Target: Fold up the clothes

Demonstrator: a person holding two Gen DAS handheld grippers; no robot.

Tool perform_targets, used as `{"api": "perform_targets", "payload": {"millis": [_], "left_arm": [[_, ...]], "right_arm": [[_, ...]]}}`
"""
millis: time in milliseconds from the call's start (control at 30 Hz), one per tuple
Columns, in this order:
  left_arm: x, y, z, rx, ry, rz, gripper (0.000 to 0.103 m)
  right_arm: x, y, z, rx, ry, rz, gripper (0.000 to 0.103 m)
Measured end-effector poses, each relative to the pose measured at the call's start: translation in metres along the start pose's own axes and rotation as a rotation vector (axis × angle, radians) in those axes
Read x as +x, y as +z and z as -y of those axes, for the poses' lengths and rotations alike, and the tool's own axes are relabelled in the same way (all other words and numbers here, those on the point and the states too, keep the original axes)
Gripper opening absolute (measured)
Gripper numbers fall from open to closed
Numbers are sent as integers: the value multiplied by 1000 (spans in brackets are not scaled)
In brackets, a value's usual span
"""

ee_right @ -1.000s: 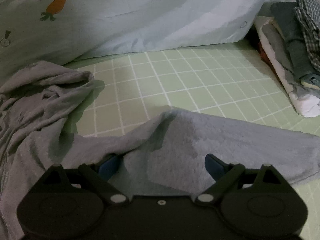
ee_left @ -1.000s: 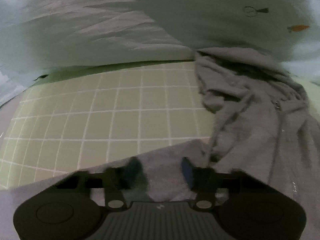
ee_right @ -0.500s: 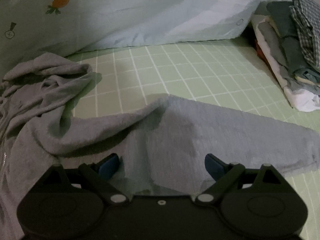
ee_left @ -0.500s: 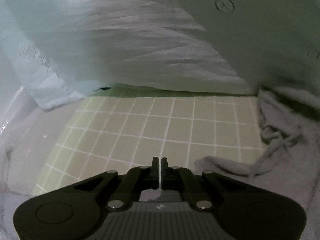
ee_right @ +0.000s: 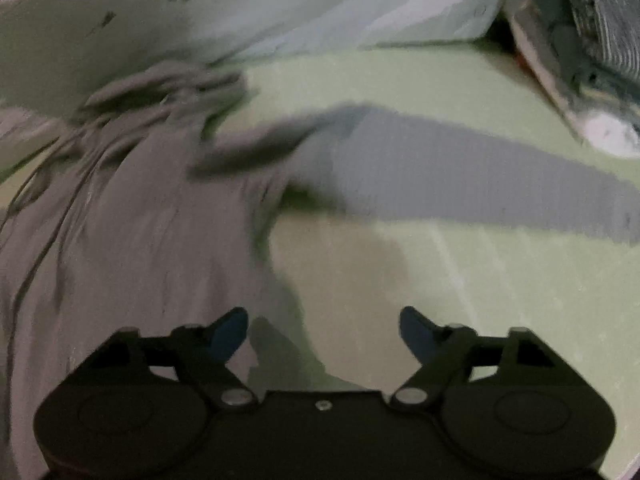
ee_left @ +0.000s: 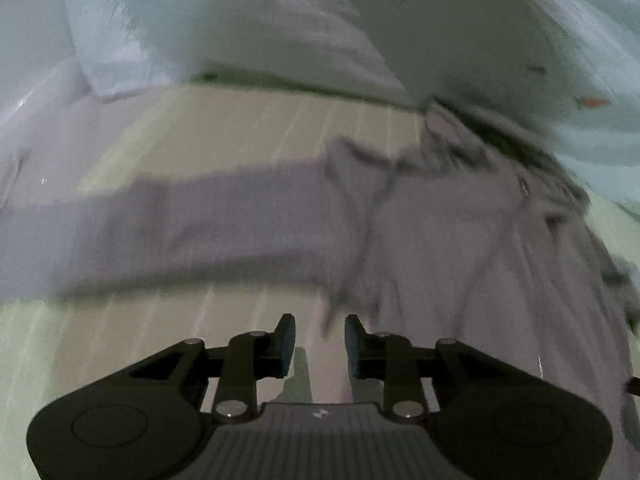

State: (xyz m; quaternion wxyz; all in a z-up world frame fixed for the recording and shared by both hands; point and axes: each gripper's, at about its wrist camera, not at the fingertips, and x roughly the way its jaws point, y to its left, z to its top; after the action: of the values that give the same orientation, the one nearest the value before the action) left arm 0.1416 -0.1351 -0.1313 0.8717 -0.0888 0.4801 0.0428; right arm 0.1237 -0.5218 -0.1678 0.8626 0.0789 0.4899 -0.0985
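Observation:
A grey hooded garment (ee_left: 460,240) lies spread on the green checked sheet (ee_left: 140,340), one sleeve (ee_left: 180,216) stretched flat to the left. My left gripper (ee_left: 320,340) hovers at the garment's near edge. Its jaws are opening, and only a narrow gap with nothing pinched shows between them. In the right wrist view the same garment (ee_right: 140,240) fills the left side and its other sleeve (ee_right: 460,176) runs out to the right. My right gripper (ee_right: 322,332) hangs over the garment's side edge, jaws wide but closing, pads clear of the cloth. Both views are motion-blurred.
Pale blue bedding (ee_right: 300,4) with a carrot print is heaped along the far side, behind the garment's hood. A stack of folded clothes (ee_right: 580,52) sits at the far right. Bare green sheet (ee_right: 500,300) lies in front of the right sleeve.
The left gripper, shut half a second ago, now stands slightly apart and has pulled back, leaving the left sleeve laid out flat. The right gripper has drawn back off its sleeve and its jaws have narrowed.

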Motion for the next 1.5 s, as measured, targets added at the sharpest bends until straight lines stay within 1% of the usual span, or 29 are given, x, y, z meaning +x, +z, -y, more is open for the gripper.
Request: {"api": "perform_targets", "payload": {"millis": [33, 133, 200, 233, 267, 300, 367, 467, 533, 633, 700, 733, 800, 833, 867, 900, 933, 967, 1000, 1033, 1167, 1300, 1367, 1400, 1500], "left_arm": [[-5, -10, -1, -3, -8, -13, 30], [-18, -35, -2, 8, -29, -48, 30], [-26, -45, -2, 37, -41, -56, 30], [-29, -48, -2, 53, -45, -55, 30], [-32, -50, -3, 68, -50, -52, 30], [-36, -52, -4, 79, -55, -47, 30], [-42, -54, -6, 99, -65, -37, 30], [-48, -59, -11, 122, -71, -40, 30], [-49, -63, -15, 129, -75, -50, 30], [-47, -65, -15, 127, -85, -65, 32], [-45, -65, -12, 124, -95, -71, 37], [-44, -65, -11, 123, -99, -75, 38], [-43, -62, 0, 130, -104, -66, 40], [-43, -60, 7, 135, -103, -58, 41], [-44, -58, 16, 138, -99, -41, 47], [-46, -57, 25, 139, -94, -21, 57], [-48, -55, 35, 137, -89, 7, 64], [-50, -54, 45, 133, -82, 29, 73], [-50, -53, 57, 124, -71, 47, 77], [-50, -53, 68, 111, -61, 58, 78], [-48, -60, 116, 23, -15, 104, 84], [-53, -74, 162, -64, 19, 138, 87], [-58, -82, 181, -68, 39, 127, 87], [-61, -87, 191, -68, 49, 119, 87], [-71, -99, 209, -32, 74, 114, 88]], "right_arm": [[-3, -8, 0, -4, 10, -8, 73], [-12, -25, 0, 3, 31, -13, 55], [-15, -30, 1, 28, 52, -20, 33], [-16, -33, 2, 40, 65, -19, 28], [-18, -36, 2, 49, 76, -19, 16], [-20, -38, 2, 53, 81, -18, 9], [-26, -41, -1, 53, 75, -2, 7], [-36, -48, -7, 31, 43, 14, 6], [-39, -54, -13, 26, 19, 7, 6], [-40, -61, -16, 1, -2, -14, 8], [-45, -61, -18, -12, -18, -21, 15], [-49, -61, -18, -20, -23, -18, 18], [-56, -60, -12, -25, -23, 6, 35], [-60, -60, -8, -25, -24, 19, 38], [-62, -59, -3, -21, -23, 32, 43], [-63, -58, 5, -9, -22, 43, 47], [-62, -56, 15, 7, -23, 52, 51], [-60, -53, 26, 22, -28, 61, 63], [-58, -49, 38, 35, -41, 73, 73], [-55, -45, 50, 48, -53, 84, 77], [-38, -24, 113, 55, -70, 111, 84], [-20, 4, 183, 67, -125, 133, 85], [-12, 19, 219, 94, -154, 153, 85], [-6, 26, 237, 120, -170, 147, 85], [9, 46, 287, 208, -215, 154, 85]]}}
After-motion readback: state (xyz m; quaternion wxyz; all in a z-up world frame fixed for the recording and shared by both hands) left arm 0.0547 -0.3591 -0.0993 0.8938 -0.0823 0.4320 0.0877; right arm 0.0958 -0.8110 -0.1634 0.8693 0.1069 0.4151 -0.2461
